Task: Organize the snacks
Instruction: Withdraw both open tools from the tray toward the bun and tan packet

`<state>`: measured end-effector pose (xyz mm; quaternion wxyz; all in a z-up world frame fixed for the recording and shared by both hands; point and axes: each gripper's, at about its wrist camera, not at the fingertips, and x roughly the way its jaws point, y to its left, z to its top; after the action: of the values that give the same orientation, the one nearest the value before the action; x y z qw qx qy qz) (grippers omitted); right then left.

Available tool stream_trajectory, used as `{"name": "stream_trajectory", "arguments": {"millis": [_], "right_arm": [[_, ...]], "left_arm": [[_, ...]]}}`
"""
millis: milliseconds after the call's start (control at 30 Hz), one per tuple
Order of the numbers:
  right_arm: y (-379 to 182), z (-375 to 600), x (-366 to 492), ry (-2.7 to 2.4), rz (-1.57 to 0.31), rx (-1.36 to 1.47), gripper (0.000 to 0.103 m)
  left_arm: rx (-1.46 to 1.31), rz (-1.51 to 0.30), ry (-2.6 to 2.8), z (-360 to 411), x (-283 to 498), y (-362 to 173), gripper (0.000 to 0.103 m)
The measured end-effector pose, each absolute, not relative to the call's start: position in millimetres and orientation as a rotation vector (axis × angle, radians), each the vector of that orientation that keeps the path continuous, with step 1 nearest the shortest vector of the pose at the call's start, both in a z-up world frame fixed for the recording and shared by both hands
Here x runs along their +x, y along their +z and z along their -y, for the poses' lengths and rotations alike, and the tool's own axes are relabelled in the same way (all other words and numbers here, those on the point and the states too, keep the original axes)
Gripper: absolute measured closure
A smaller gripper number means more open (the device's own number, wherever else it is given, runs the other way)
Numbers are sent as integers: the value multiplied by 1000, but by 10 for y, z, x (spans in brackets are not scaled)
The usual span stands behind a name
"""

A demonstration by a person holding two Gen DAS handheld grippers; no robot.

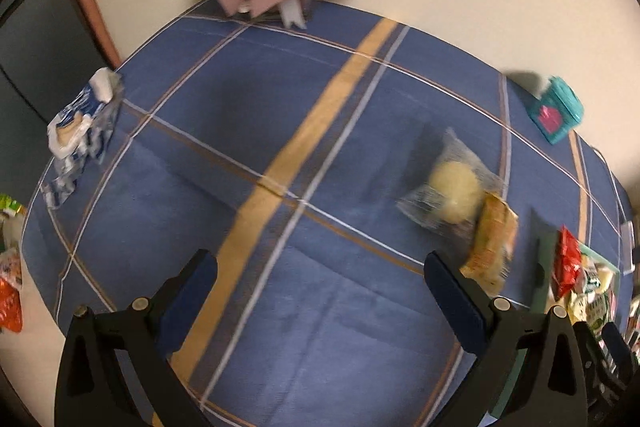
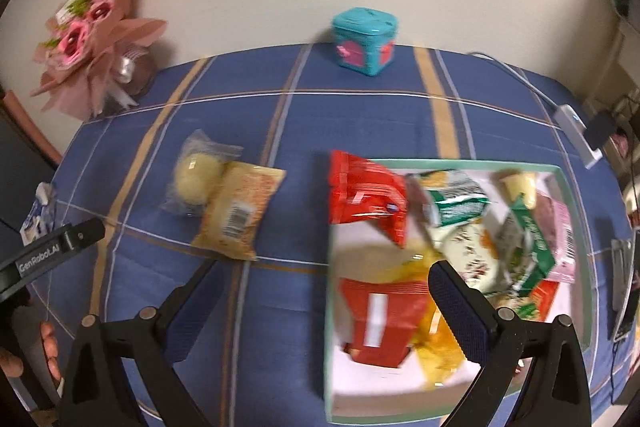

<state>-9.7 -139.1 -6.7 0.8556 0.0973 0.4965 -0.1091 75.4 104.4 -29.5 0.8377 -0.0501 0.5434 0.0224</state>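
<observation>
A shallow green-rimmed box [image 2: 568,187] on the blue plaid cloth holds several snack packets, with a red packet [image 2: 366,197] leaning over its far left corner. On the cloth to its left lie a clear bag with a pale round bun [image 2: 198,179] and a yellow-orange packet [image 2: 236,219], touching each other. My right gripper [image 2: 320,291] hovers open above the box's left edge, holding nothing. My left gripper [image 1: 320,275] is open and empty over bare cloth; the bun bag [image 1: 452,187] and yellow-orange packet [image 1: 492,243] lie just beyond its right finger. The box [image 1: 540,275] shows at the right edge.
A blue-and-white packet [image 1: 80,131] lies at the cloth's far left edge. A teal cube tin [image 2: 364,43] stands at the back. A pink paper bouquet [image 2: 92,47] stands at the back left. A white cable and adapter [image 2: 576,131] run along the right. A hand [image 2: 44,347] holds the left gripper.
</observation>
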Motion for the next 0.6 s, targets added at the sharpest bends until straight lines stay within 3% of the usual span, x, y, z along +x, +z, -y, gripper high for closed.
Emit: {"name": "stream_trajectory", "arguments": {"millis": [600], "right_arm": [[-272,935,241,-140,-1032,135,0]], "left_arm": [[-93,-1172,49,-1049,954,-423,0]]}}
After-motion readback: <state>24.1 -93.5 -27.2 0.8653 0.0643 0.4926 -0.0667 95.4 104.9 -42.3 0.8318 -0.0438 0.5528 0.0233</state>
